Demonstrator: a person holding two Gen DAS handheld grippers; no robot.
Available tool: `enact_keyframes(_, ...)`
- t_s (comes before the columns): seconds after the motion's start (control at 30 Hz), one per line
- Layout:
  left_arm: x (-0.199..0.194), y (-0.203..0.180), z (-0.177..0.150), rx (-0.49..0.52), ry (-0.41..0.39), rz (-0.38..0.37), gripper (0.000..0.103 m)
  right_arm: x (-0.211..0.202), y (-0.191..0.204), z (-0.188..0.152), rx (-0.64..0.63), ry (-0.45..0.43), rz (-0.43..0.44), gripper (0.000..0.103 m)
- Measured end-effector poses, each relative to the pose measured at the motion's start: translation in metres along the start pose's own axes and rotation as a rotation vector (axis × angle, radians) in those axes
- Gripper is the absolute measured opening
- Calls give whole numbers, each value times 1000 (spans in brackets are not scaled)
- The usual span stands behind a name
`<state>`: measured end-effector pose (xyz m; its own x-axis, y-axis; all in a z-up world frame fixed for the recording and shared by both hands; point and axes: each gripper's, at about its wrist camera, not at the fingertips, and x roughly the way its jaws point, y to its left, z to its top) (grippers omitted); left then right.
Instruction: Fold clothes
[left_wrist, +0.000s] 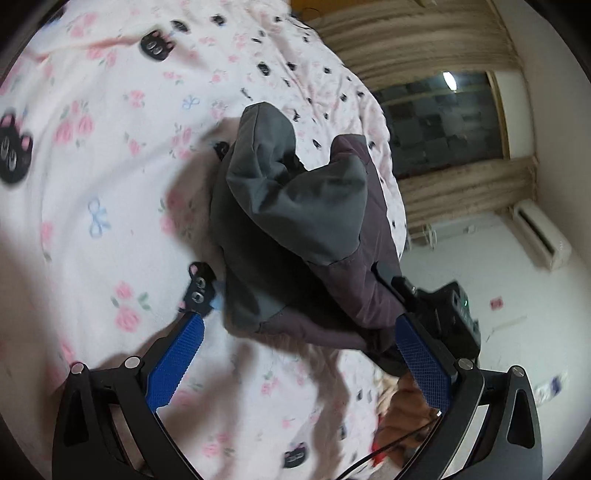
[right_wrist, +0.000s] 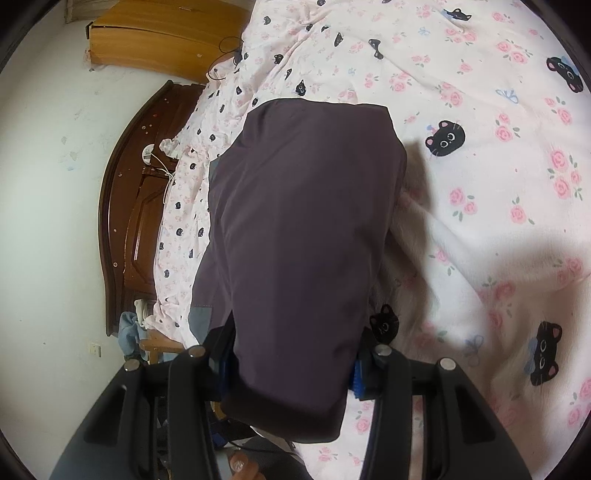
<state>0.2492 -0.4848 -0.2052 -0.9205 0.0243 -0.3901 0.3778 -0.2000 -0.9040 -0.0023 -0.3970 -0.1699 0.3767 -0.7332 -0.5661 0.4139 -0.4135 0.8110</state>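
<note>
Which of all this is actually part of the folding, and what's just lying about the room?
Part of the job:
- dark purple garment with grey lining
- right tongs, closed on it
- left tongs, open
- floral cat-print bedsheet, the work surface

Just lying about:
- wooden headboard
- air conditioner
- curtain

The right gripper (right_wrist: 291, 373) has its two fingers (right_wrist: 360, 380) pressed on either side of a dark purple-grey garment (right_wrist: 295, 229), which bulges thickly between them and covers most of their blue pads. The garment stretches away from the fingers across the bed (right_wrist: 498, 229), its far edge lying straight on the pink sheet printed with roses and black cat faces. A grey patch of it shows at its lower left side. Beyond the bed's left edge stands a dark wooden headboard (right_wrist: 129, 206), with a light wooden cabinet (right_wrist: 166, 33) farther off against the white wall.
</note>
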Motion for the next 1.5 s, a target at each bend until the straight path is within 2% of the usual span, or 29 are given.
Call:
enact_keyframes(0.27, 27, 8, -11, -235, 48, -101, 102, 2, 1, 1, 2, 4, 0, 47)
enact_keyframes(0.43, 37, 13, -2, -282, -34, -121, 102, 2, 0, 1, 0, 6, -1, 47)
enact_keyframes(0.6, 39, 13, 12, -261, -94, -115, 102, 1, -4, -1, -2, 11, -3, 47)
enact_keyframes(0.73, 26, 7, 23, -153, -169, -67, 102, 1, -6, -2, -11, 16, -11, 47)
enact_keyframes(0.83, 33, 5, 31, -88, -136, -40, 101, 1, -8, -2, -21, 20, -20, 47)
enact_keyframes(0.9, 40, 6, 36, -62, -94, -29, 97, 1, -8, -2, -27, 23, -25, 47)
enact_keyframes(0.93, 44, 6, 38, -53, -71, -26, 90, 1, -9, -3, -30, 24, -28, 47)
enact_keyframes(0.97, 46, 7, 38, -36, -48, -18, 78, 1, -9, -3, -33, 25, -31, 47)
enact_keyframes(1.07, 51, 8, 38, -3, 8, -3, 57, 1, -11, -3, -42, 29, -39, 47)
enact_keyframes(1.17, 52, 8, 36, 10, 40, -8, 47, 1, -12, -4, -49, 32, -52, 47)
enact_keyframes(1.23, 49, 5, 33, 28, 49, -14, 34, 0, -12, -5, -57, 35, -60, 47)
enact_keyframes(1.37, 42, -4, 31, 72, 44, -19, 24, -1, -9, -8, -77, 36, -65, 47)
enact_keyframes(1.5, 30, -15, 33, 123, 28, -21, 20, -3, 3, -10, -112, 35, -62, 47)
